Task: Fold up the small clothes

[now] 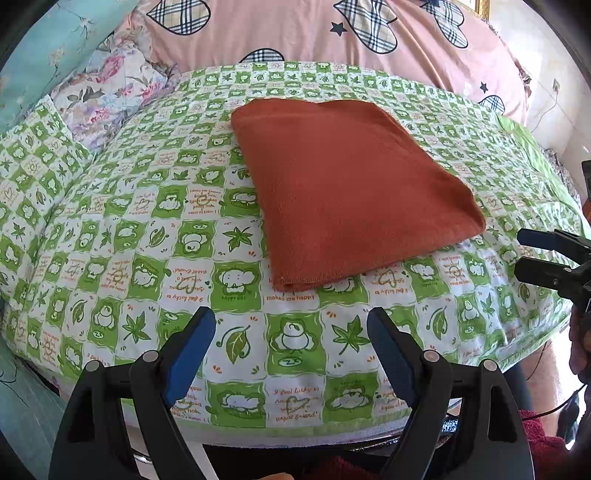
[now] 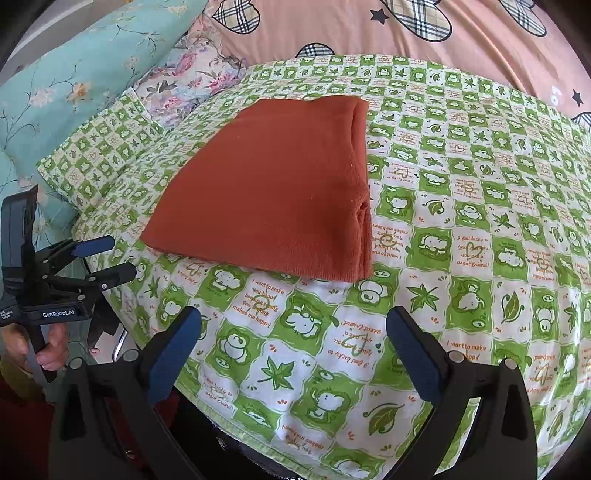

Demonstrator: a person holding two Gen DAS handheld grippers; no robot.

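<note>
The sheet (image 1: 155, 236) under the cloth (image 1: 347, 188) is hidden where the cloth lies on it. The inner layers of the cloth cannot be counted; only the folded edge (image 2: 364, 236) shows in the right view. The right gripper (image 1: 532, 254) is cut off by the right edge of the left view. The hand (image 2: 48, 350) holding the left gripper (image 2: 114, 258) is cut off at the left edge. Small orange print on the sheet is too blurred to read in most squares. The quilt (image 1: 303, 29) runs past the top edge.
</note>
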